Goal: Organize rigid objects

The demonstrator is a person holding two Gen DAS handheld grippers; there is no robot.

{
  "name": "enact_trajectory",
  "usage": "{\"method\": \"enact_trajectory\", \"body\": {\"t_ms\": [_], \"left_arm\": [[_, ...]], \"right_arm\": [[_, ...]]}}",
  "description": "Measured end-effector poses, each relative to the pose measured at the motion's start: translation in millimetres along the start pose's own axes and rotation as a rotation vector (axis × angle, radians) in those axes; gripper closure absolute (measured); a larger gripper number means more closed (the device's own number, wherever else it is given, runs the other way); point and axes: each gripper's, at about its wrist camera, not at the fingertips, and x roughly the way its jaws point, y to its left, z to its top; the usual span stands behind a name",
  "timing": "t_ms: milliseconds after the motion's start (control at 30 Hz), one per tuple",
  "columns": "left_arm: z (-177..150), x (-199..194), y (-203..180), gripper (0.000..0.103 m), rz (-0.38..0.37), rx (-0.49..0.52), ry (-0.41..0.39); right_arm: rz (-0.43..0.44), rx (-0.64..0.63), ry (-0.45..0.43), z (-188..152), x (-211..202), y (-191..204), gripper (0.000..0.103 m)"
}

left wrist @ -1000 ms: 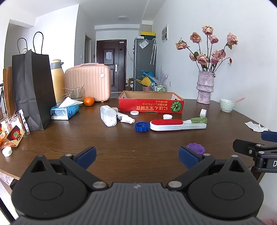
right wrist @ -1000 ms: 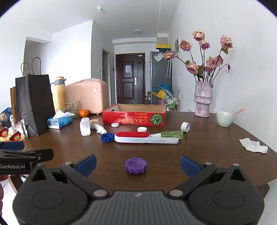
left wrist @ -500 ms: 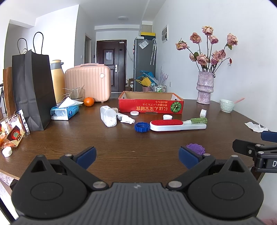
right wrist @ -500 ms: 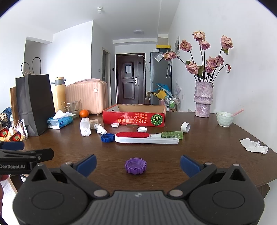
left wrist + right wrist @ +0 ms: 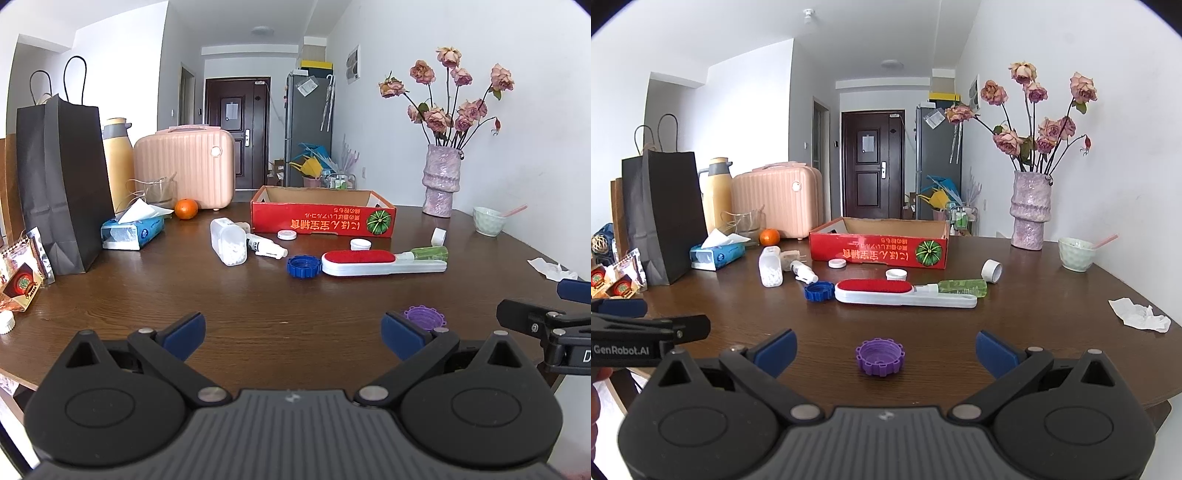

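Note:
A red cardboard box (image 5: 323, 222) (image 5: 878, 252) stands open at the table's far middle. In front of it lie a red-and-white lint brush (image 5: 382, 263) (image 5: 905, 293), a blue cap (image 5: 303, 266) (image 5: 819, 291), a green spray bottle (image 5: 960, 286), a white pill container (image 5: 228, 246) (image 5: 770, 271), a small white bottle (image 5: 266, 247), two white lids (image 5: 287, 235) (image 5: 896, 274) and a tape roll (image 5: 992, 270). A purple cap (image 5: 880, 356) (image 5: 424, 316) lies just ahead of my right gripper (image 5: 884, 352). Both my left gripper (image 5: 291, 332) and my right gripper are open and empty, low over the near table edge.
A black paper bag (image 5: 62, 177), yellow flask (image 5: 117, 162), pink case (image 5: 184, 166), tissue pack (image 5: 133, 229) and orange (image 5: 185, 209) stand at the left. A vase of roses (image 5: 1030, 214), a bowl (image 5: 1076, 254) and crumpled paper (image 5: 1139, 315) are at the right.

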Motion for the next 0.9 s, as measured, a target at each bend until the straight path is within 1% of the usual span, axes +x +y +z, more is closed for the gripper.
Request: {"method": "enact_trajectory", "body": {"t_ms": [500,600,733,900], "left_arm": [[4,48,3,0.0,-0.004,-0.006,0.052],[5,58,4,0.0,-0.005,-0.013,0.062],[3,71,6,0.0,-0.001,-0.017,0.085],[3,87,8,0.0,0.007,-0.022,0.112]], "right_arm": [[0.022,0.032,0.073,0,51,-7,0.0],[0.022,0.022,0.087,-1,62,-6,0.0],[0.036,0.025,0.113,-3,77,-8,0.002],[0.052,0.022,0.156,-6,98,-9,0.006]]}}
